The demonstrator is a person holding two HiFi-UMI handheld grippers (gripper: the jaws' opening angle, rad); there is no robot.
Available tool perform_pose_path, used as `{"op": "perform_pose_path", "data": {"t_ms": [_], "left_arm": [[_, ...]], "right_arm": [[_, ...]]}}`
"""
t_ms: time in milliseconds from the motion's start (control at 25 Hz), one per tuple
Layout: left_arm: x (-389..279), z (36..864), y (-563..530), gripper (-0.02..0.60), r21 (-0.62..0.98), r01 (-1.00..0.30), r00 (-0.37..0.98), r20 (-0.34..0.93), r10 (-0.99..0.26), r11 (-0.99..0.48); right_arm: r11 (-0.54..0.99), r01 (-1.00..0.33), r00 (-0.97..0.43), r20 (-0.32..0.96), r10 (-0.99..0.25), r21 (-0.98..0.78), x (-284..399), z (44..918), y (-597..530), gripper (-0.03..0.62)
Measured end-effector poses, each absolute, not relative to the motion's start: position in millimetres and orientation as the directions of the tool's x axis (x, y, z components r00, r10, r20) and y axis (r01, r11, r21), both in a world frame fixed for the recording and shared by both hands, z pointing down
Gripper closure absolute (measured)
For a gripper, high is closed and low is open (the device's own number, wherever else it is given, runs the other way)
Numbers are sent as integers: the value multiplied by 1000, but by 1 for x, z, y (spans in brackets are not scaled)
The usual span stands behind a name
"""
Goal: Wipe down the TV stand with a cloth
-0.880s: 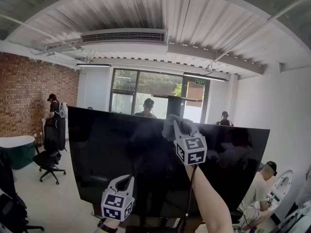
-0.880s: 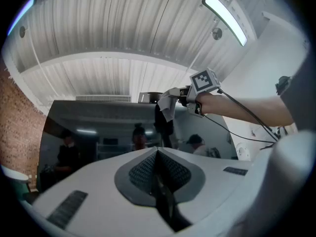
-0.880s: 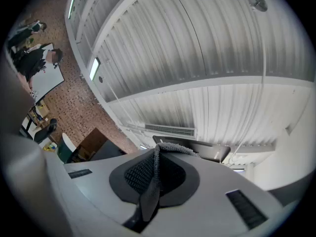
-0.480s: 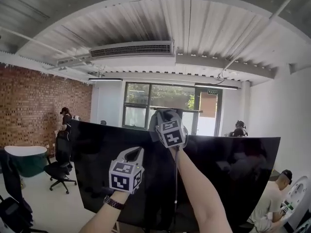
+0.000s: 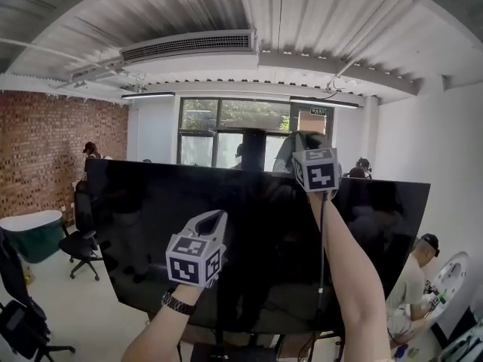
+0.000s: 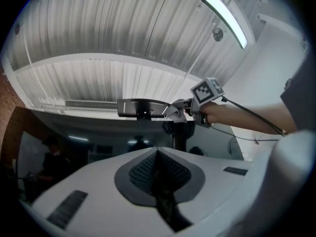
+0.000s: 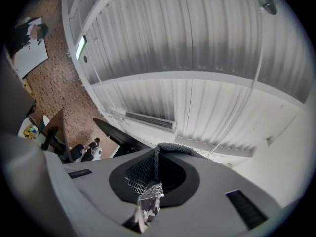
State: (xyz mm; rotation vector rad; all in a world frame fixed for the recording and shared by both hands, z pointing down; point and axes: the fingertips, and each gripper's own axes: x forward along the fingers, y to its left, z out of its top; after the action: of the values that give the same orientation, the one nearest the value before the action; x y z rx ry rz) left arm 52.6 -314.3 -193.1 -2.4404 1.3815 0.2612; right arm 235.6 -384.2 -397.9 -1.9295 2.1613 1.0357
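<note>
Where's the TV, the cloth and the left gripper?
TV (image 5: 151, 225), head view, left half of the dark screen.
cloth (image 7: 173, 147), right gripper view, grey fold past the jaws.
left gripper (image 5: 213, 219), head view, between its fingertips.

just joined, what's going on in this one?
Handheld two-gripper rig in front of a big black TV. The right gripper is shut on a grey cloth and is raised to the TV's top edge, as if to wipe along it; whether the cloth touches the edge I can't tell. The left gripper is lower, in front of the screen, with its fingers together and nothing between them. No TV stand is being wiped at this moment.
</note>
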Motion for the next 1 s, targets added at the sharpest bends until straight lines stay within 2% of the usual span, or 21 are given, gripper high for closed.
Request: {"op": "perform_pose_path", "data": {"t_ms": [80,160,240,320,400,520,640,720,840,1000], "left_arm": [[52,-159,-314,568,-170,-860,509,-305,-804,-480],[48,-109,-311,568,-159,-867,498,-282,-820,-472],[41,-42,-307,568,-152,-865,502,-249,-828,-479],[35,27,-310,568,-183,-847,531,-228,-816,-500],[23,108,-319,568,-207,-845,525,-148,-838,-493],[-4,237,-336,568,-132,-877,460,40,-887,-461],[-23,340,-352,568,-49,-900,417,184,-890,-432],[-29,389,-365,568,-17,-908,406,220,-887,-420],[-40,445,-387,568,-2,-908,410,207,-888,-419],[-60,524,-395,568,9,-912,406,171,-898,-411]], "right_arm": [[56,-903,-297,-524,-798,426,236,-384,-347,576],[174,-867,-430,-524,-735,468,208,-325,-307,576],[308,-818,-544,-477,-691,486,170,-217,-284,576],[423,-799,-591,-429,-683,428,135,-93,-284,576],[494,-813,-579,-338,-742,309,112,42,-298,576],[519,-848,-529,-97,-843,109,87,239,-328,576],[518,-855,-514,92,-853,23,56,377,-366,576],[523,-850,-511,146,-847,57,43,427,-403,576],[489,-864,-472,142,-870,119,31,475,-458,576],[461,-862,-466,25,-884,210,9,515,-490,576]]}}
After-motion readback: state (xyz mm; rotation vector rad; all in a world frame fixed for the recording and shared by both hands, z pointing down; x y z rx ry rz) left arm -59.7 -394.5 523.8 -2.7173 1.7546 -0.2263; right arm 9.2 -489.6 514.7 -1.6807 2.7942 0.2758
